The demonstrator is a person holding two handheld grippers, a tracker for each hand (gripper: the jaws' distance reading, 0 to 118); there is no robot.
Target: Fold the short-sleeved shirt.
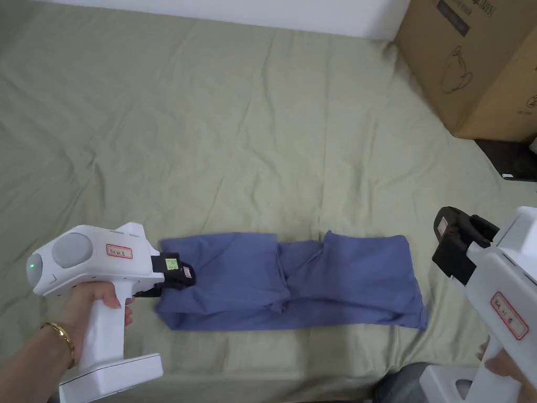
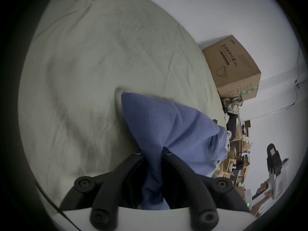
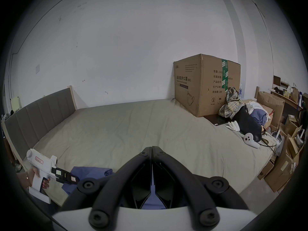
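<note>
Shirt: A blue short-sleeved shirt (image 1: 293,283) lies on an olive-green bed sheet (image 1: 236,131), at the near edge of the bed, well apart from the big cardboard box (image 1: 472,63) at the bed's far right corner.

Done so far: The shirt already forms a long narrow band lying crosswise. Its sides and sleeves look folded in toward the middle, where two flaps meet in a rumpled seam.

Left to do: By my judgement, the band still needs folding end over end, likely from the left end toward the box side, then smoothing. The fold looks roughly halfway done.

Left claw: The left claw (image 1: 181,273) sits at the shirt's left end, the end farthest from the box. In the left gripper view its jaws are clamped on a bunch of blue cloth (image 2: 152,181), which rises lifted off the sheet.

Right claw: The right claw (image 1: 453,246) hovers just past the shirt's right end, the end nearer the box, not touching it. In the right gripper view its jaws are pressed together with nothing between them.

Writing: The box carries printed text, a line drawing of a face mask and a strip of green tape. Small red-bordered stickers sit on both white gripper bodies; their writing is too small to make out.
</note>
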